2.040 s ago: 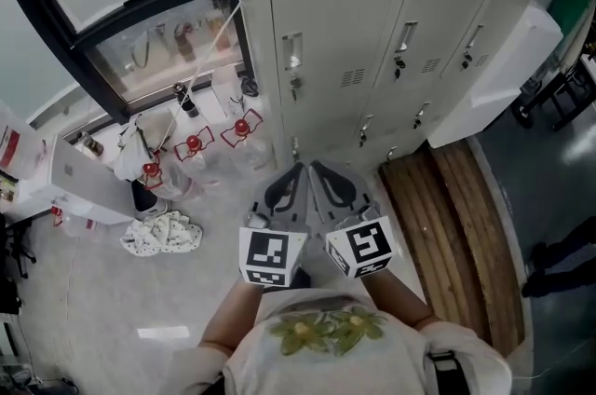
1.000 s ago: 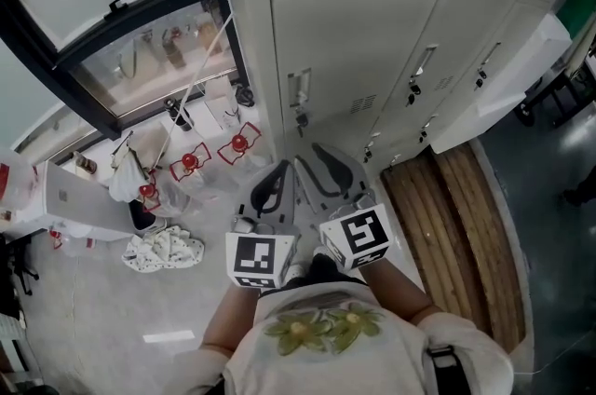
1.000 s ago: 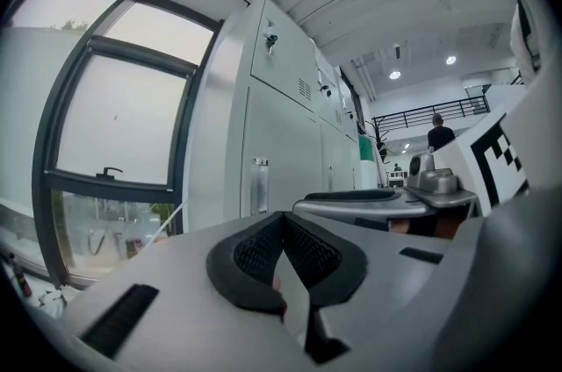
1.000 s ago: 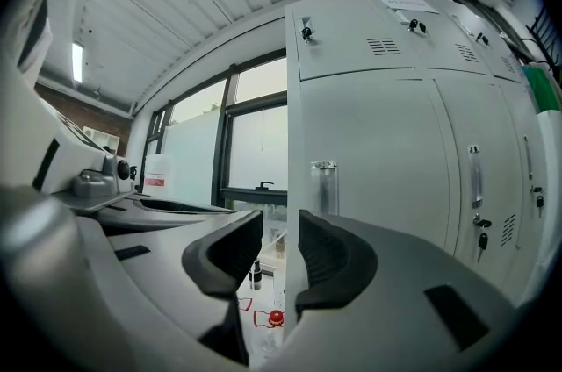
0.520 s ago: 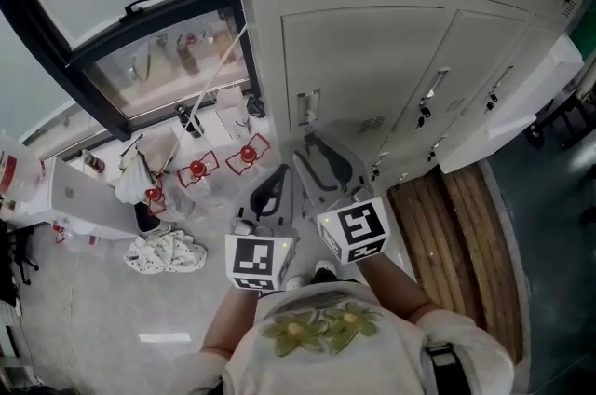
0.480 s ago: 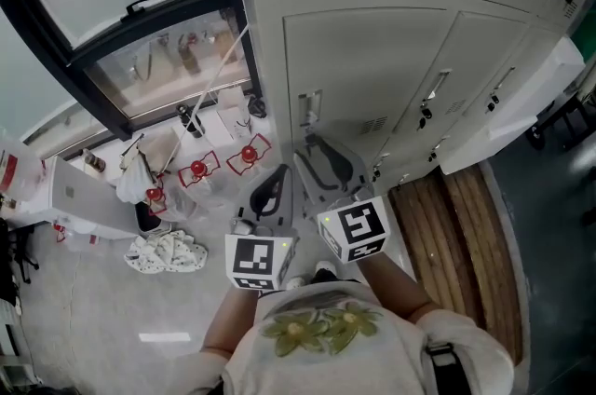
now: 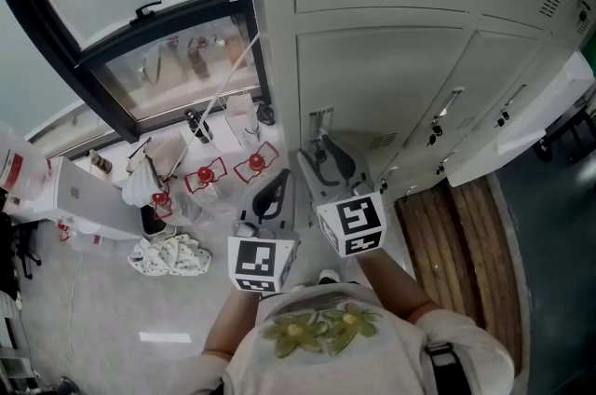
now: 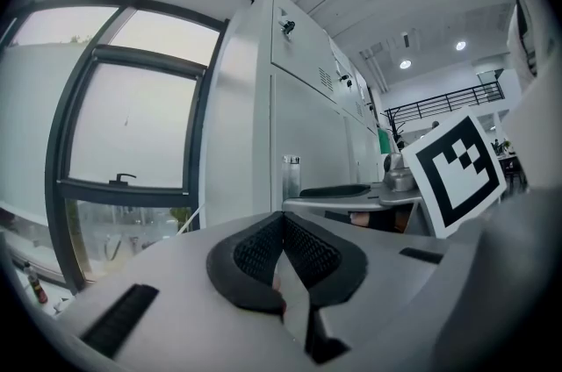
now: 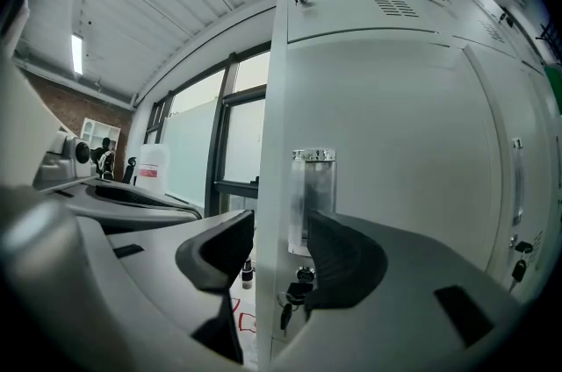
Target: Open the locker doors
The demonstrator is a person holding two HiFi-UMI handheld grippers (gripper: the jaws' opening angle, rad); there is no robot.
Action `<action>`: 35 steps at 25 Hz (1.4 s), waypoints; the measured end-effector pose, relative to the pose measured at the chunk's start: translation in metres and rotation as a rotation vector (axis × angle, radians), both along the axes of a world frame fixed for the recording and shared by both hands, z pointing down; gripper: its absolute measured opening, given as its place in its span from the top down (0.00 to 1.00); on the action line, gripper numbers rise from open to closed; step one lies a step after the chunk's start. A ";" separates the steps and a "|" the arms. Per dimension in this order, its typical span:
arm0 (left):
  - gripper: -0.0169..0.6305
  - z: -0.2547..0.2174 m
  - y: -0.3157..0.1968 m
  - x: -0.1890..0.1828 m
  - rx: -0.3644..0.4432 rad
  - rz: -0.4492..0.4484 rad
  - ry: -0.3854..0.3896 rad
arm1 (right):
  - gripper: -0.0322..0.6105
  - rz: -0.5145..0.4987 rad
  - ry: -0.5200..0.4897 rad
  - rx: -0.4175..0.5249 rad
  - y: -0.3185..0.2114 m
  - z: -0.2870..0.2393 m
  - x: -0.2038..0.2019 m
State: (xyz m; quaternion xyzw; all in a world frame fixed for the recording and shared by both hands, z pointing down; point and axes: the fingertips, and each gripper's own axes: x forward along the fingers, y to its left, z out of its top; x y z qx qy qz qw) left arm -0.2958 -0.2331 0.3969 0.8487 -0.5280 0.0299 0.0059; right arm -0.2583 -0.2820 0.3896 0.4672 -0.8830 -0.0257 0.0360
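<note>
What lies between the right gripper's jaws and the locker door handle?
Nothing: in the right gripper view the right gripper, its jaws opening, frames the handle of the locker door, with only bare door between.

The right claw [image 7: 319, 156] has been carried forward, ahead of the left claw [image 7: 276, 183], up to the handle [image 7: 319, 123] of the door [image 7: 391, 76]. Its jaws, formerly together, are being opened, with the handle between them. The lockers have been approached.

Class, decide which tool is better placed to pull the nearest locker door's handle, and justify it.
Right. The right tool faces the handle, jaws opening with it framed between them, ungripped; the left tool is shut, held back.
</note>
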 end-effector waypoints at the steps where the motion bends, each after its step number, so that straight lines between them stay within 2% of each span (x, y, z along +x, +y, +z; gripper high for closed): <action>1: 0.93 0.001 -0.001 -0.001 -0.004 -0.001 -0.002 | 0.67 0.002 0.003 -0.003 -0.003 0.001 0.000; 12: 0.93 0.004 -0.010 -0.011 -0.009 -0.030 -0.016 | 0.66 -0.004 0.021 -0.035 -0.025 0.011 -0.007; 22: 0.93 0.006 -0.011 -0.014 -0.014 -0.041 -0.022 | 0.67 0.011 0.038 -0.050 -0.022 0.017 -0.013; 29: 0.93 0.007 -0.005 -0.013 -0.016 -0.038 -0.022 | 0.76 0.052 0.032 -0.051 -0.020 0.016 -0.003; 35: 0.93 0.006 0.002 -0.012 -0.015 -0.032 -0.023 | 0.77 0.066 0.013 -0.062 -0.012 0.016 0.000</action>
